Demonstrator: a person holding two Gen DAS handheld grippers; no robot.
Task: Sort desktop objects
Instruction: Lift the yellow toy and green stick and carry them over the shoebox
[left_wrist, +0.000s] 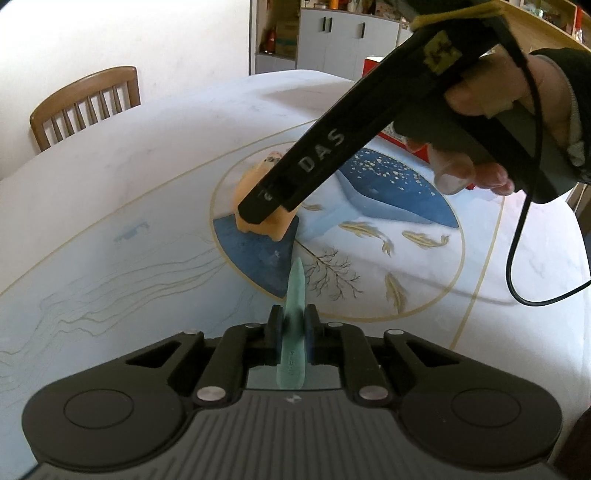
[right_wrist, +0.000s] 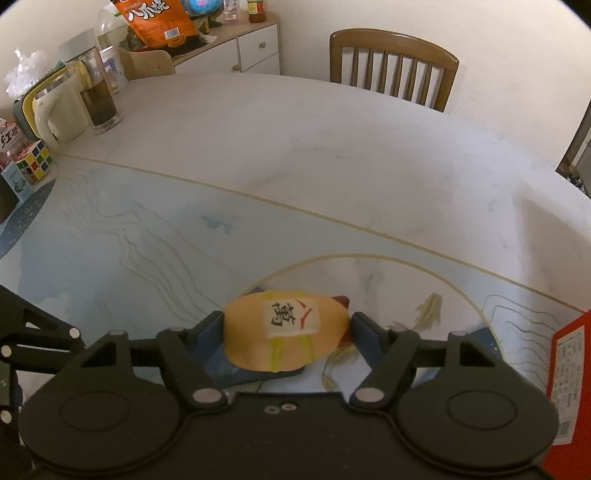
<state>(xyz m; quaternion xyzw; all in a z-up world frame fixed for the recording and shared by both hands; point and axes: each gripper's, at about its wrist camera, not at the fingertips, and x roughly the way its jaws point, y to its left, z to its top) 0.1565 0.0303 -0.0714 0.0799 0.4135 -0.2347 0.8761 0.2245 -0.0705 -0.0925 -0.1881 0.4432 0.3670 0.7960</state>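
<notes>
Sorting is barely begun on the patterned desk (right_wrist: 332, 155). At left, the left claw (left_wrist: 293, 325) is pinched on a slim pale-green stick (left_wrist: 295, 291). At right, the right claw (right_wrist: 286, 328) brackets an orange squishy toy (right_wrist: 286, 328) with a white character label at the desk's middle; whether its pads press cannot be told.

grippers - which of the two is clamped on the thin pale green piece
The left gripper: its pads are shut on the green piece. The right gripper straddles the orange toy instead.
</notes>
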